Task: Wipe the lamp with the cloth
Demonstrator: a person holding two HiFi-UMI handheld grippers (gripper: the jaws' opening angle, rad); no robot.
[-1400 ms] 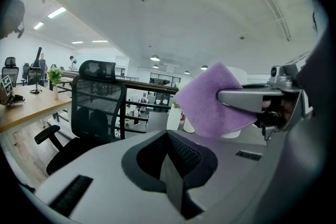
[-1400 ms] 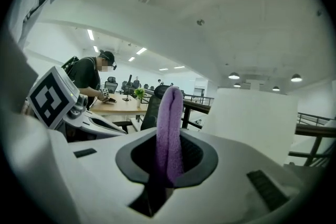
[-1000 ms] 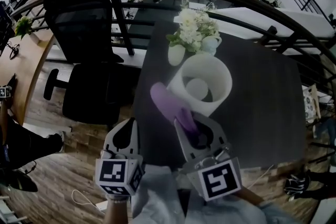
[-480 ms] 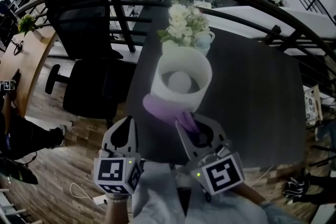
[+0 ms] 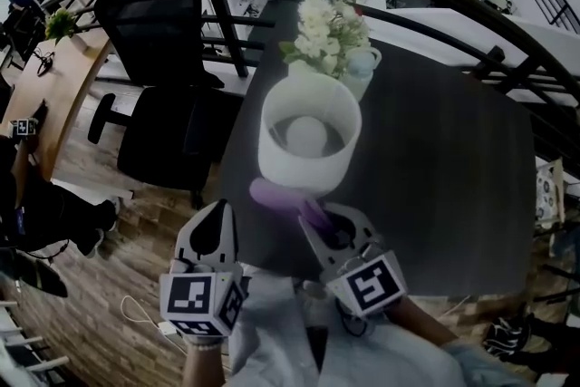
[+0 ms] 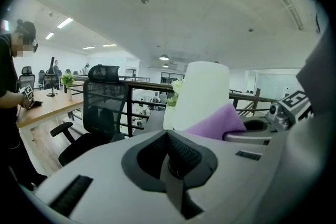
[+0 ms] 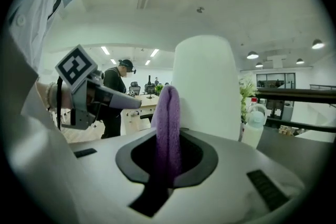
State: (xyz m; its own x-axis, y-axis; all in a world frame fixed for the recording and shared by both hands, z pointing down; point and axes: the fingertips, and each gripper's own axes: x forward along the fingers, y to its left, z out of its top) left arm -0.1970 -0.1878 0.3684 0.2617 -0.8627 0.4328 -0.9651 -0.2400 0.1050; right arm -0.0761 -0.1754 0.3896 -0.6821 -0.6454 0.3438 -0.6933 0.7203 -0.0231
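Two grippers, one lamp, one cloth, listed from the left of the head view.

1. Wooden desk point(image 5: 41, 100), far left, which carried a small potted plant point(image 5: 59, 21).
2. Black office chair point(image 5: 159, 41), which stood on the wood floor just beside the dark table point(image 5: 444, 177).
3. Left gripper point(image 5: 213, 227), which hung at the table's near edge. Its jaws were pressed together with nothing between them (the left gripper view showed the two pads meeting). It was clear of the lamp.
4. Purple cloth point(image 5: 276, 195), pinched in the right gripper. Its free end reached left to the near lower edge of the shade, but firm contact could not be confirmed. In the right gripper view it rose as a folded strip straight out of the jaws.
5. Lamp point(image 5: 308, 163), which stood on the table near its left side. Its white cylindrical shade was open at the top, with a round pale bulb point(image 5: 306, 134) inside it.
6. Right gripper point(image 5: 326, 227), just below the lamp, with its jaws closed on the cloth.
7. White flowers point(image 5: 326, 23), behind the lamp. Their vessel was mostly hidden by the shade.
8. Pale bottle point(image 5: 362, 66), with a cap, just right of the flowers. Its contents could not be made out.
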